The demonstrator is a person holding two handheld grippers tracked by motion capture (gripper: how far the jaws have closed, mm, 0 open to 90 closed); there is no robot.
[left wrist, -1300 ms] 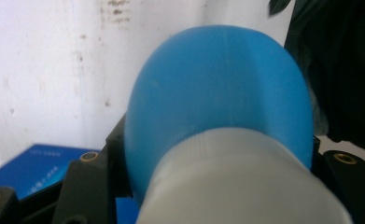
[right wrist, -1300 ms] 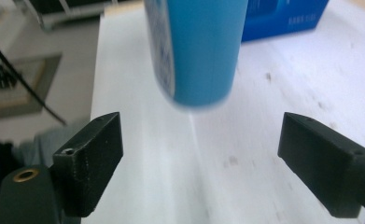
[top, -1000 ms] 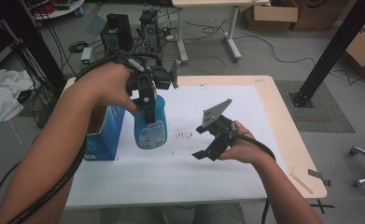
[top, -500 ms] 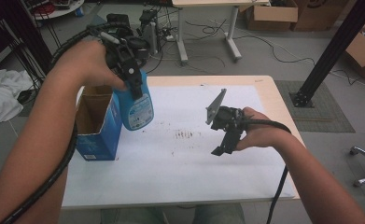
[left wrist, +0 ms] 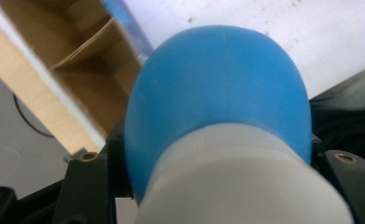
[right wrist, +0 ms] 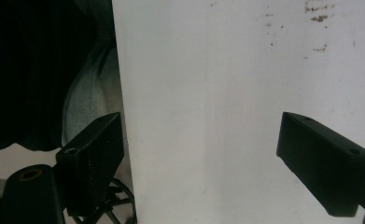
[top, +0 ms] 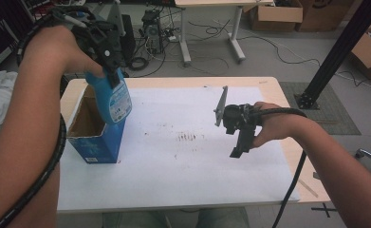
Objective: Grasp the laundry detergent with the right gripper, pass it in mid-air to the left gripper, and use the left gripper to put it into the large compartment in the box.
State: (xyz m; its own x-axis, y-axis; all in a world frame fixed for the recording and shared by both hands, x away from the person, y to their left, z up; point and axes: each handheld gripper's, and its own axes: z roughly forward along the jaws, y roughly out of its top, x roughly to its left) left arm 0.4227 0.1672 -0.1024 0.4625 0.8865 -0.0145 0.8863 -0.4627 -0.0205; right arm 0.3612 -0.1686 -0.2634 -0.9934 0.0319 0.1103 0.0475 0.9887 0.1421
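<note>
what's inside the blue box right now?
The blue box is open-topped, showing bare brown cardboard walls and an inner flap. The blue bottle, held in the left tongs, hangs at the rim and hides the right part; the floor is unseen.

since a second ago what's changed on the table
The left gripper, shut on the blue bottle, carried it up and left, from over the white sheet to above the open box. The right gripper rose a little, its empty jaws closing partway. Box and sheet stayed put.
</note>
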